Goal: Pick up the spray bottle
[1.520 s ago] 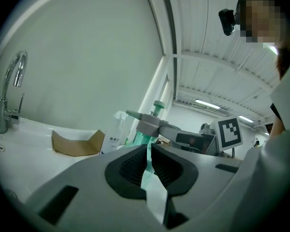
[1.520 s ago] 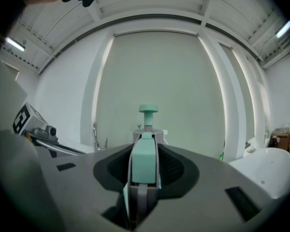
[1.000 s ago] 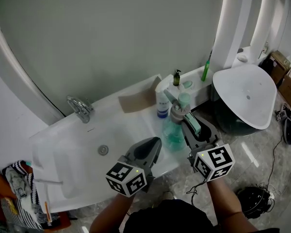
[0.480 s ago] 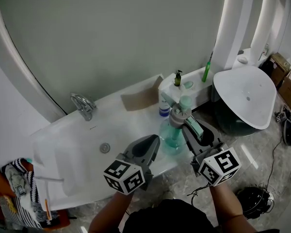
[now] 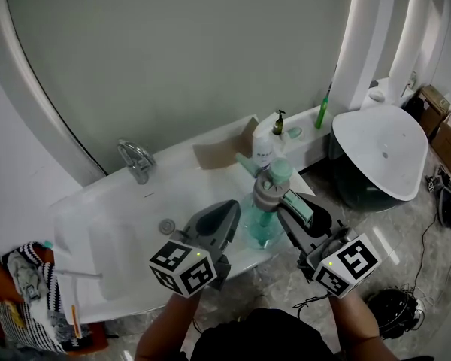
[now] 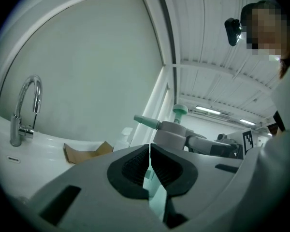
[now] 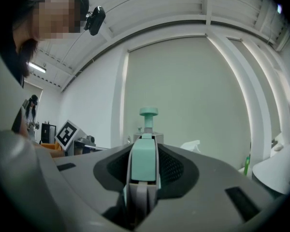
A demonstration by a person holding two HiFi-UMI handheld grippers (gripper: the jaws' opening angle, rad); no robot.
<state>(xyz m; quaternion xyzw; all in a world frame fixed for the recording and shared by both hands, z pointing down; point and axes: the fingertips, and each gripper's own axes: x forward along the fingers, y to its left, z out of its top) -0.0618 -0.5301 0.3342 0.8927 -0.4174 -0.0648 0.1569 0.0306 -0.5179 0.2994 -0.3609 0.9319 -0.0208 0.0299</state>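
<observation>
No actual words or numbers can be read here. Black-and-white square markers are shown on the left cube (image 5: pixel 182 268) behind the left gripper (image 5: pixel 227 218) and the right cube (image 5: pixel 349 265) behind the right gripper (image 5: pixel 289 207). Nothing printed is seen on the spray bottle (image 5: pixel 259 220) in the right jaws. Faint print on the white bottle (image 5: pixel 264 149) just beyond them can't be made out

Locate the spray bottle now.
Head view, centre: the spray bottle is over the white sink's front edge, its teal handle clamped in the right claw, the left claw just to its left.
</observation>
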